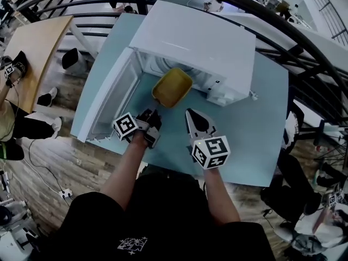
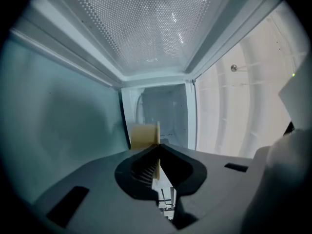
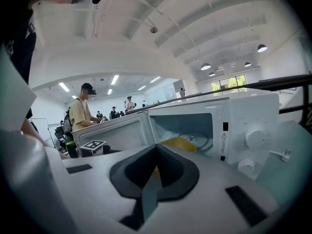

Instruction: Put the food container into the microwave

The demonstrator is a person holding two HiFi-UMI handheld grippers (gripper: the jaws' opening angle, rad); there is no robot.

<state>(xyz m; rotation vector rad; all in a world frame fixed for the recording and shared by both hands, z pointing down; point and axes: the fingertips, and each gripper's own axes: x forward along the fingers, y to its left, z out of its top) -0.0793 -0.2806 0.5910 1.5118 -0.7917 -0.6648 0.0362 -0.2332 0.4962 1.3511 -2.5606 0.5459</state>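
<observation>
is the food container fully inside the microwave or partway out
Partway out: the food container pokes past the open front of the microwave, its rim pinched in the left gripper jaws.

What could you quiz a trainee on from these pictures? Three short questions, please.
1. True or false: the door of the microwave stands open.
2. Fill in the blank: the right tool holds nothing, and its jaws are ____ (open or shut).
3. Choose one: the rim of the yellow container is gripped by A) the left tool, B) the right tool, C) neither.

Key: 1 true; 2 shut; 3 A.
</observation>
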